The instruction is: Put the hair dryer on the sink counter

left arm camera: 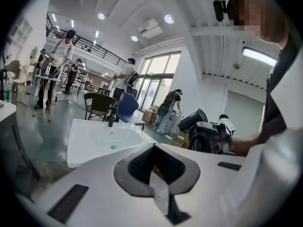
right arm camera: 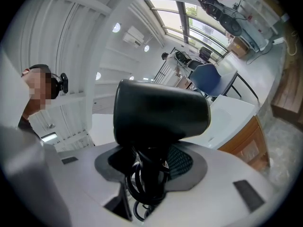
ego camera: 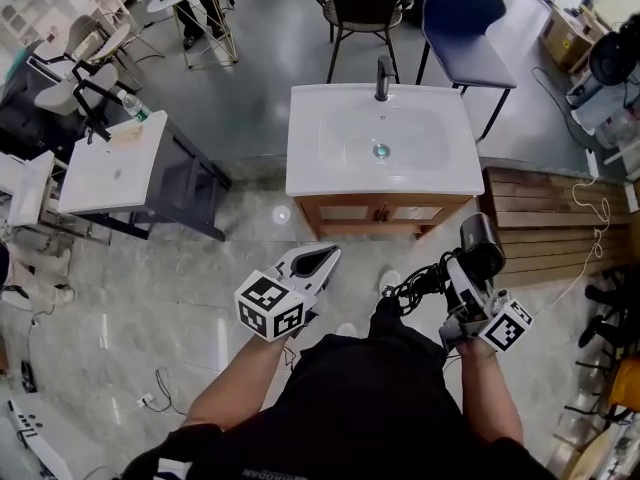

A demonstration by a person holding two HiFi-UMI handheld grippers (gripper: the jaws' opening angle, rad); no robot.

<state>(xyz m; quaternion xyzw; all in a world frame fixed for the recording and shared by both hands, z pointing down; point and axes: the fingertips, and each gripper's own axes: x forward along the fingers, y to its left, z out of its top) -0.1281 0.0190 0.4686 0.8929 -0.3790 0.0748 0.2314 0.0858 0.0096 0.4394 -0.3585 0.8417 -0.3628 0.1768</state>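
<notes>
A black hair dryer (ego camera: 482, 243) is held upright by its handle, which stands between the jaws of my right gripper (ego camera: 462, 280), low on the right. Its black cord (ego camera: 412, 286) hangs in loops beside it. In the right gripper view the dryer body (right arm camera: 161, 115) fills the middle, with the right gripper (right arm camera: 147, 174) shut around the handle and coiled cord. The white sink counter (ego camera: 310, 173) with its dark faucet (ego camera: 382, 78) stands ahead, a step away from both grippers. My left gripper (ego camera: 312, 264) hovers in front of the counter, shut and empty.
A wooden cabinet (ego camera: 380, 213) carries the sink. Slatted wooden boards (ego camera: 545, 223) lie on the floor to the right, with a white cable over them. A white side table (ego camera: 115, 163) stands left. Behind the sink are a blue chair (ego camera: 465, 28) and a dark chair (ego camera: 365, 8).
</notes>
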